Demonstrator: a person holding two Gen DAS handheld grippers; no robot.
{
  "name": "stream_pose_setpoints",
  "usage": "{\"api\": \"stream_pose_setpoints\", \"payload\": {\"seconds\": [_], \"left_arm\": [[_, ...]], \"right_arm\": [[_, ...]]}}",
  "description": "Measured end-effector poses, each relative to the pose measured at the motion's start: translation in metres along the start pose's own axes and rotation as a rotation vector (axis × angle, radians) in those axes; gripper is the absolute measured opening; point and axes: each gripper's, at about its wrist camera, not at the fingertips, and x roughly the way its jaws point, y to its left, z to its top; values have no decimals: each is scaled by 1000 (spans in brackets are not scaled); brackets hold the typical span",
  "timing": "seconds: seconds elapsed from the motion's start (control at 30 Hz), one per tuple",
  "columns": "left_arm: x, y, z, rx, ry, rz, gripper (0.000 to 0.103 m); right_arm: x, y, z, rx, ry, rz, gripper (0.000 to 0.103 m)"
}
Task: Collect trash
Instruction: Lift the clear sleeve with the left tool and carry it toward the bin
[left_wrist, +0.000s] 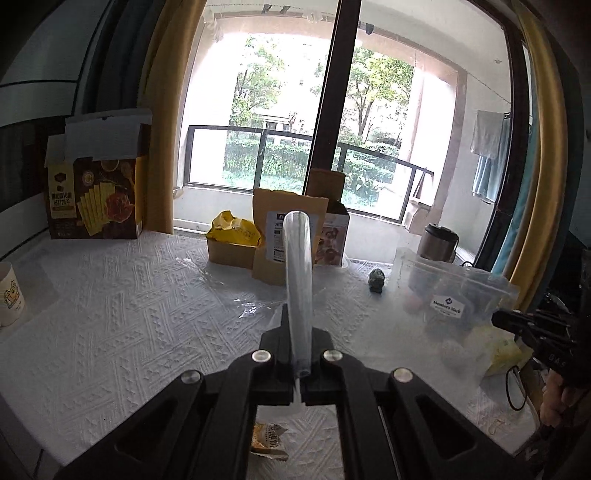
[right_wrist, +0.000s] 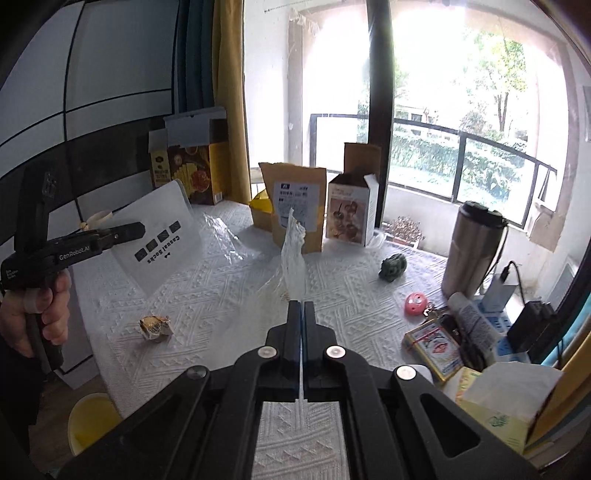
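starting at the far left: find the left gripper (right_wrist: 142, 229) clenched flat on one edge of the white socks bag (right_wrist: 162, 236), held above the table (right_wrist: 207, 295) with the bag hanging tilted. expect a very light, thin, floppy thing here, a little slippery too; better to pinch deep on the edge and not on the very corner. just below, note the near-left table edge and a yellow bin (right_wrist: 92, 417) under it, probably the place for the trash, with open air on the way. next, on the cloth, see a crumpled snack wrapper (right_wrist: 155, 326), small, light and springy; best taken across its bulky middle, with free room all around. further back, notice a loose clear film (right_wrist: 221, 236) lying flat, hard to see and hard to lift; should be caught at a raised fold. in the middle, find the right gripper (right_wrist: 301, 306) shut tight on a clear plastic bag (right_wrist: 291, 258), standing up crinkled from between the closed jaws. weighs almost nothing, probably, but may slide out or swing against the kraft pouch (right_wrist: 295, 199) behind. to the right, mind the green figurine (right_wrist: 393, 267), the steel tumbler (right_wrist: 472, 251), the card pack (right_wrist: 434, 349) and the tissue box (right_wrist: 495, 410): crowded there, so little room for swinging that way.
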Motion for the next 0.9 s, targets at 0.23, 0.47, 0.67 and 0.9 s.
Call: {"api": "stream_pose_setpoints", "payload": {"seconds": [0.23,0.47,0.67,0.9], "left_arm": [[-48,-16,-2,24,-51,-13,1],[-97,-25,-10,32,-99,-16,1],[-136,-28,-13,51,-144,-8,1],[-174,-24,-22,57,-175,3,1]], "right_arm": [[-42,3,0,12,-44,-19,0],[-82,18,1,0,-85,-31,0],[-107,38,4,-25,-123,-30,0],[-134,65,4,-59,-161,-13,0]]}}
